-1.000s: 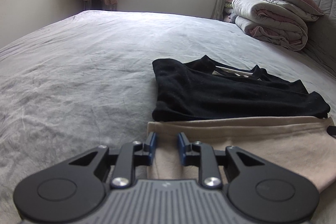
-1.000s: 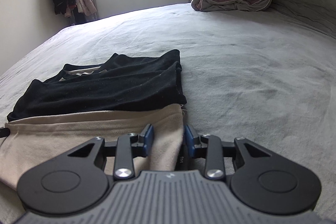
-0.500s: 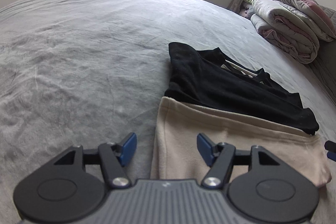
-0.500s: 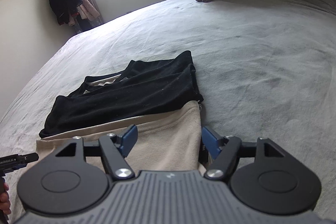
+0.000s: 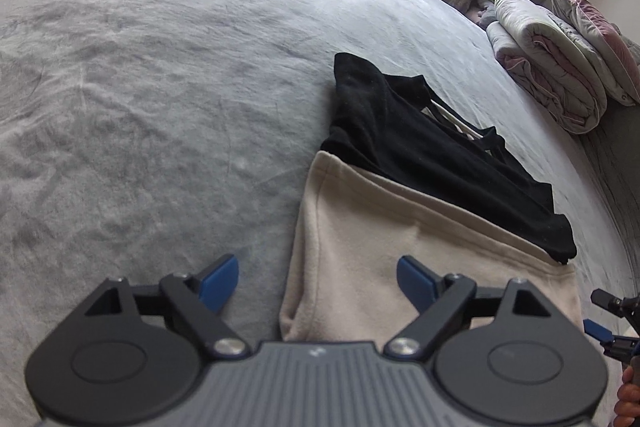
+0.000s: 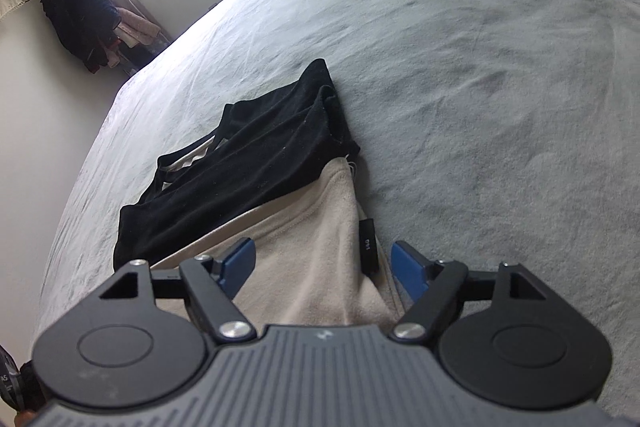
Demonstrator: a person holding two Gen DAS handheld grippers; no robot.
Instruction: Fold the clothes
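Beige cloth (image 5: 404, 247) is laid folded on the grey bed (image 5: 160, 87), its far edge touched by a black garment (image 5: 420, 147). Fingers of the left gripper (image 5: 318, 281) and right gripper (image 6: 324, 263) are spread wide, nothing grasped.

Grey bedsheet (image 5: 160, 75); black top (image 5: 420, 147) over beige garment (image 5: 380, 235); blue pads on black grippers; pinkish-white, perhaps floral, quilt (image 5: 552, 75).
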